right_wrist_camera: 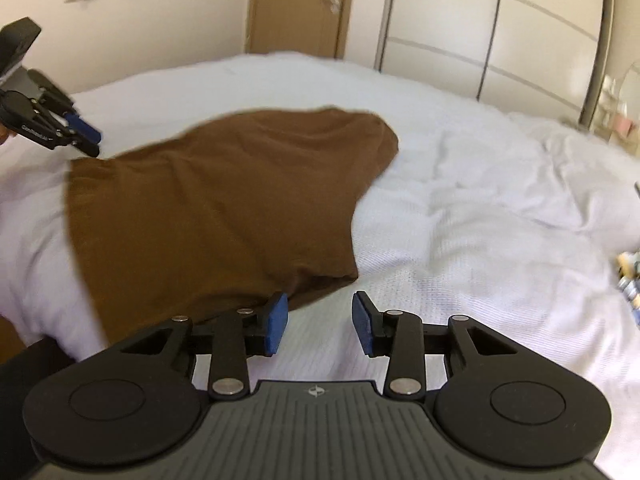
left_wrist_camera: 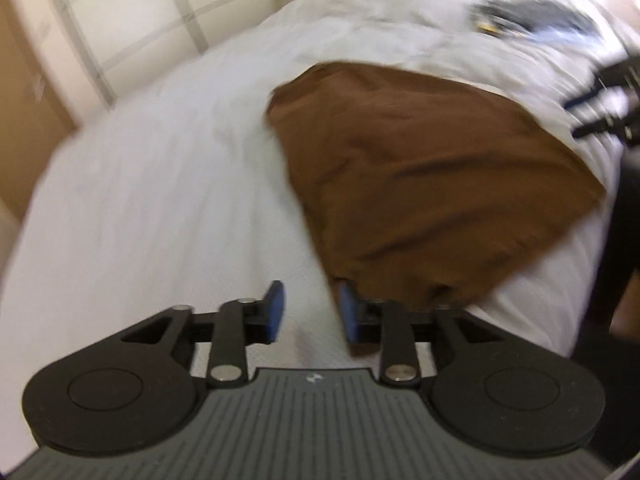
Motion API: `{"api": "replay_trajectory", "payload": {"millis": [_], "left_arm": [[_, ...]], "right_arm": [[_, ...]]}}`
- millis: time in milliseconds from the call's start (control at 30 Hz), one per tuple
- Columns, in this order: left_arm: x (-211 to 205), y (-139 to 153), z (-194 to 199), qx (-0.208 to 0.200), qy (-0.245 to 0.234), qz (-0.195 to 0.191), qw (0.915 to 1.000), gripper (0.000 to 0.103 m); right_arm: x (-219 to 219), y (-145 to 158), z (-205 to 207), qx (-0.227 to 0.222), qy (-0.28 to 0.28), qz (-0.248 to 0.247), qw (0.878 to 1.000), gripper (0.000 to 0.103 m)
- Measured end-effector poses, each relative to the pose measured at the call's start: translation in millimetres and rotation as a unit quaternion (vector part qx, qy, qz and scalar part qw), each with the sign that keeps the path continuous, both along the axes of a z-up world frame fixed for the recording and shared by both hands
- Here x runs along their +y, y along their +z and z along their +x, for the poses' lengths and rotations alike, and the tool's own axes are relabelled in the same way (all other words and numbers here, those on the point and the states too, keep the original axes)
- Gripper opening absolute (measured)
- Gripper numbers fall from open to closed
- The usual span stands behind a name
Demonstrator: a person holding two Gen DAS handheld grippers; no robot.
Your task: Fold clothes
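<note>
A brown garment (left_wrist_camera: 424, 176) lies folded on the white bed (left_wrist_camera: 160, 200). In the left wrist view my left gripper (left_wrist_camera: 311, 310) is open over bare sheet, and the garment's near corner lies against the outer side of its right finger. In the right wrist view my right gripper (right_wrist_camera: 320, 322) is open too, with only sheet between its blue pads (right_wrist_camera: 277, 322). The brown garment (right_wrist_camera: 216, 208) ends just left of that pad. My left gripper (right_wrist_camera: 86, 136) also shows at the garment's far left corner, apart from the cloth. My right gripper (left_wrist_camera: 580, 120) appears blurred at the right edge.
Small blurred items (left_wrist_camera: 520, 20) lie on the bed beyond the garment, some at the right edge (right_wrist_camera: 628, 280) of the right wrist view. A white wardrobe (right_wrist_camera: 500, 20) and a wooden door (right_wrist_camera: 300, 4) stand behind the bed. The sheet (right_wrist_camera: 500, 208) is rumpled to the garment's right.
</note>
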State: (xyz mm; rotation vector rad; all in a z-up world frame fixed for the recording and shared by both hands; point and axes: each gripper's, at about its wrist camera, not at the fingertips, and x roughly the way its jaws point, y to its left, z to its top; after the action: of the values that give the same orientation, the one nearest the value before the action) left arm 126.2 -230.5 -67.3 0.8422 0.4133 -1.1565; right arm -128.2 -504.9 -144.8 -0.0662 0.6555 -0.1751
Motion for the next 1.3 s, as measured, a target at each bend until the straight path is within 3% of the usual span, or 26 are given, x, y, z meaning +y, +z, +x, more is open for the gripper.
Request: {"api": "replay_trajectory", "payload": {"millis": [100, 267, 400, 500, 533, 567, 600, 633, 733, 933, 1033, 1167, 1300], "left_arm": [[8, -11, -40, -0.083, -0.081, 0.026, 0.9929, 0.047], [0, -54, -74, -0.227, -0.167, 0.110, 0.9531, 0.051], [-13, -84, -78, -0.290, -0.210, 0.141, 0.9229, 0.051], [-21, -94, -75, -0.323, -0.223, 0.141, 0.9091, 0.053], [-22, -95, -74, -0.326, -0.222, 0.138, 0.9085, 0.052], [-23, -94, -71, -0.325, -0.217, 0.134, 0.9108, 0.040], [-24, -93, -68, -0.321, -0.209, 0.128, 0.9149, 0.021], [-24, -90, -65, -0.316, -0.199, 0.121, 0.9198, 0.018], [-25, -83, -60, -0.295, -0.176, 0.101, 0.9336, 0.018], [-20, -91, -66, -0.309, -0.191, 0.102, 0.9260, 0.022], [-21, -84, -63, -0.299, -0.182, 0.092, 0.9321, 0.025], [-23, -85, -62, -0.303, -0.188, 0.100, 0.9288, 0.031], [-25, -89, -62, -0.302, -0.193, 0.112, 0.9268, 0.022]], "right_arm": [[35, 1, -19, -0.007, 0.058, -0.042, 0.997, 0.049], [81, -11, -29, 0.009, 0.132, -0.107, 0.985, 0.053], [96, -16, -27, 0.014, 0.145, -0.139, 0.980, 0.055], [101, -20, -25, 0.019, 0.152, -0.167, 0.974, 0.059], [103, -22, -24, 0.021, 0.154, -0.178, 0.972, 0.060], [105, -25, -23, 0.025, 0.157, -0.191, 0.969, 0.060], [106, -28, -21, 0.030, 0.160, -0.203, 0.966, 0.060], [108, -31, -20, 0.033, 0.164, -0.216, 0.962, 0.060], [114, -40, -15, 0.041, 0.178, -0.261, 0.948, 0.060], [118, -49, -13, 0.040, 0.207, -0.344, 0.915, 0.060], [116, -48, -9, 0.028, 0.212, -0.353, 0.911, 0.057], [107, -41, -1, 0.016, 0.200, -0.342, 0.918, 0.049], [107, -46, 4, 0.020, 0.212, -0.348, 0.913, 0.040]]}}
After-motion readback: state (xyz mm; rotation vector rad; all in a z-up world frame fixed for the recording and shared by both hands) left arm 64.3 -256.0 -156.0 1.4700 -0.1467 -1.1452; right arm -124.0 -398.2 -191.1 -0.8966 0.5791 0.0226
